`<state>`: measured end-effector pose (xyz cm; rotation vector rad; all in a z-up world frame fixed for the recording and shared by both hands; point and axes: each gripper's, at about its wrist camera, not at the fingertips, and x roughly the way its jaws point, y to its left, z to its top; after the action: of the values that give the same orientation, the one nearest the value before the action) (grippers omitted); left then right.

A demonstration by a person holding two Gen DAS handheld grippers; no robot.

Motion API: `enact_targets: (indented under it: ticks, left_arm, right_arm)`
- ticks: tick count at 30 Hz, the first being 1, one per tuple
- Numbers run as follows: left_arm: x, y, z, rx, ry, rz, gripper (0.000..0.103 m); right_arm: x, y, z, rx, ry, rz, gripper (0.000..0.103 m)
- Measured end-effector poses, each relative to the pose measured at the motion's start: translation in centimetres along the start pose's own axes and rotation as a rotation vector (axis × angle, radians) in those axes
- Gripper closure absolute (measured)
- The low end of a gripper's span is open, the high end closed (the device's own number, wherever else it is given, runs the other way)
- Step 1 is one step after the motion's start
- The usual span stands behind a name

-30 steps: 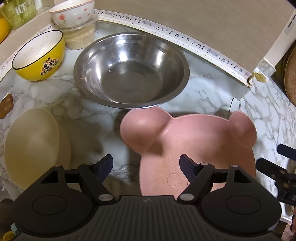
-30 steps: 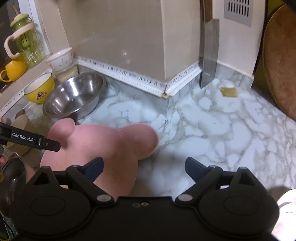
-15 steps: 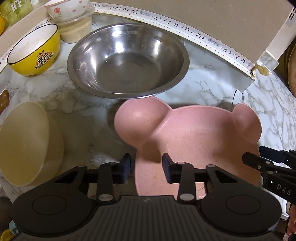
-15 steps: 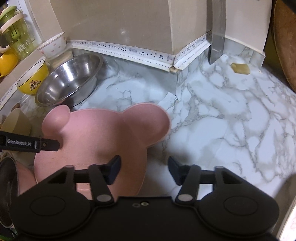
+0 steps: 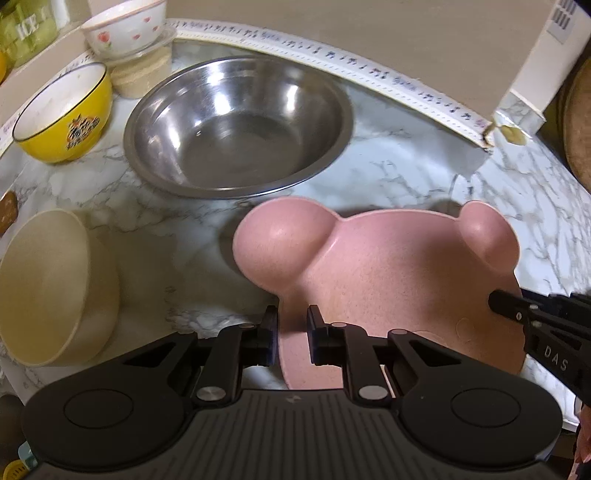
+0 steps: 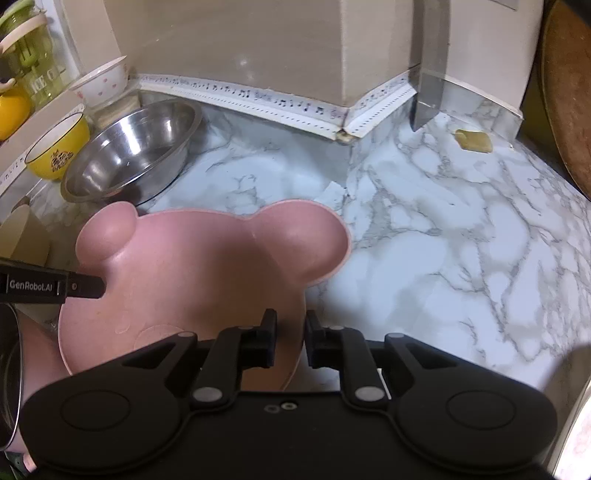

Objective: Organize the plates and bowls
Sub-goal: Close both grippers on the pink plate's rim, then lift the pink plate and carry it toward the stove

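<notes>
A pink bear-shaped plate (image 5: 388, 273) is held over the marble counter, its ears pointing away from me. My left gripper (image 5: 291, 332) is shut on the plate's left rim. My right gripper (image 6: 288, 339) is shut on the plate's (image 6: 192, 269) right rim. Each gripper's fingers show in the other's view. A steel bowl (image 5: 236, 125) sits just beyond the plate, also in the right wrist view (image 6: 129, 151). A cream bowl (image 5: 51, 284) lies tilted at the left. A yellow bowl (image 5: 62, 114) stands far left.
A white flowered bowl (image 5: 125, 29) sits on a tub of grains at the back left. A cleaver (image 6: 428, 62) hangs at the wall corner. A wooden board (image 6: 569, 88) leans at the right. A beige wall with patterned trim (image 5: 369, 74) runs behind the counter.
Both grippers closed from wide open onto the pink plate's opposite rims. The plate now looks raised and a little nearer to me.
</notes>
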<state>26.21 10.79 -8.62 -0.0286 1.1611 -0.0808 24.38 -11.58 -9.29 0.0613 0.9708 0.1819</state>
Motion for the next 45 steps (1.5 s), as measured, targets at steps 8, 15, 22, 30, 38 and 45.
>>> enact_targets:
  ticks: [8, 15, 22, 30, 38, 45]
  left_arm:
    - [-1.8, -2.6, 0.1, 0.039, -0.04, -0.021, 0.088]
    - [-4.1, -5.4, 0.0, 0.08, -0.08, -0.061, 0.088]
    - [-6.2, -9.3, -0.1, 0.143, -0.115, -0.108, 0.087]
    - [-7.9, -14.8, -0.5, 0.218, -0.147, -0.161, 0.087]
    - [-8.5, -22.1, -1.6, 0.316, -0.171, -0.209, 0.087]
    - [-7.8, -28.6, -2.9, 0.382, -0.177, -0.239, 0.087]
  right_arm:
    - [-2.3, -2.1, 0.1, 0.025, -0.043, -0.021, 0.087]
    - [-5.6, -4.2, -0.3, 0.044, -0.086, -0.029, 0.087]
    - [-9.3, -7.2, -1.2, 0.088, -0.133, -0.05, 0.087]
    - [-13.4, -11.5, -3.0, 0.142, -0.196, -0.088, 0.087]
    - [-16.6, -17.1, -6.0, 0.204, -0.221, -0.151, 0.087]
    - [-18.3, -22.0, -9.3, 0.271, -0.218, -0.215, 0.087]
